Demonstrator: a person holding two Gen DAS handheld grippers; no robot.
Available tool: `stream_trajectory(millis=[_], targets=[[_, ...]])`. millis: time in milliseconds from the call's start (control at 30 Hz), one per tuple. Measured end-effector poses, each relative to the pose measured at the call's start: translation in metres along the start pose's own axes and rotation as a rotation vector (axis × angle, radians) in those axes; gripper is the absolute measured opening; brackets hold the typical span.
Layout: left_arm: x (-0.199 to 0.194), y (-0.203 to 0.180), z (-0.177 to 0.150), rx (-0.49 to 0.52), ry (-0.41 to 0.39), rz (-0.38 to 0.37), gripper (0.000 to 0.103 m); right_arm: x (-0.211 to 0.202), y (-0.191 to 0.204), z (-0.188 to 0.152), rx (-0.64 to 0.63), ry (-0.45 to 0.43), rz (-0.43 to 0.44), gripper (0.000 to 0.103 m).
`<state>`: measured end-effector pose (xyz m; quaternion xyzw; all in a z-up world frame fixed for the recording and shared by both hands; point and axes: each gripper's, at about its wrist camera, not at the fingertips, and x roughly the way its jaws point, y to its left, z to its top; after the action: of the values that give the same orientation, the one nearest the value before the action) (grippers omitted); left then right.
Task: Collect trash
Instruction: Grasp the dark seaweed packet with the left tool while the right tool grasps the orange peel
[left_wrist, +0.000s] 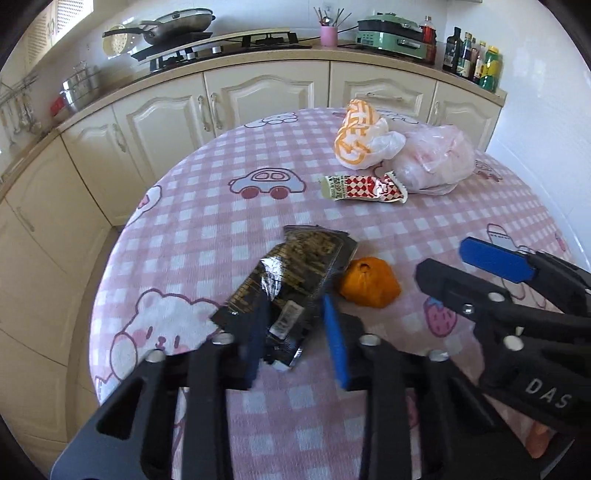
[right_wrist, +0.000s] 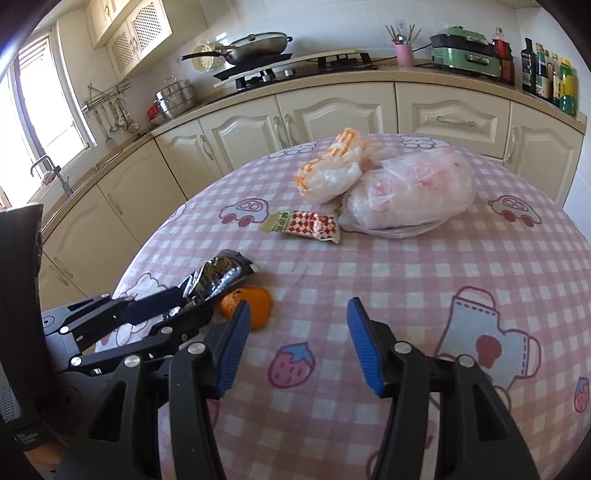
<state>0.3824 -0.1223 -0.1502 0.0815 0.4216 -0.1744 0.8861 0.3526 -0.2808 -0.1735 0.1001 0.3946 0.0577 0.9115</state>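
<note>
I am holding my left gripper (left_wrist: 295, 332) low over the near left part of the pink checked tablecloth (left_wrist: 207, 236), its blue pads drawn in narrow around the near end of the black snack wrapper (left_wrist: 295, 273); the left pad is blurred, so I cannot tell for sure whether both pads are pressing on the foil. The wrapper is lying on the cloth, stretching away from me toward the far side. Just right of it, touching its edge, the orange peel (left_wrist: 369, 286) is sitting on the cloth. Farther off, toward the middle of the table, the red-and-white checked wrapper (left_wrist: 364, 188) is lying flat, and beyond it the orange-and-white plastic bag (left_wrist: 360, 138) is leaning against the pale pink plastic bag (left_wrist: 436, 160) — both are resting at the far side, with the pink one to the right. On the right, my right gripper (right_wrist: 297, 347) is hovering over bare cloth near a strawberry print, its jaws standing about half open with nothing between them — the peel is lying just left of its left pad
</note>
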Motion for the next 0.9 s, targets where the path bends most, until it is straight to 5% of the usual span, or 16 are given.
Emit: stream_trajectory(millis=[33,167,367,467,600,900], targets=[[-0.001,0.003,-0.001,-0.024,-0.001,-0.012,0.005,0.002,0.002,0.001,-0.004,0.004,0.005,0.054],[-0.009,0.021,-0.006,-0.118,-0.034,-0.042,0.001,0.011,0.016,0.003,-0.041,0.034,0.012,0.054],[-0.034,0.047,-0.012,-0.187,-0.094,-0.057,0.0,0.031,0.042,0.005,-0.126,0.093,-0.003,0.054],[-0.045,0.053,-0.015,-0.199,-0.112,-0.061,0.0,0.034,0.051,0.004,-0.164,0.094,-0.054,0.04],[-0.059,0.066,-0.022,-0.222,-0.132,-0.064,0.0,0.03,0.056,0.001,-0.175,0.076,-0.073,0.039],[-0.088,0.102,-0.049,-0.293,-0.165,-0.054,0.0,-0.003,0.114,-0.002,-0.207,-0.002,0.033,0.039]])
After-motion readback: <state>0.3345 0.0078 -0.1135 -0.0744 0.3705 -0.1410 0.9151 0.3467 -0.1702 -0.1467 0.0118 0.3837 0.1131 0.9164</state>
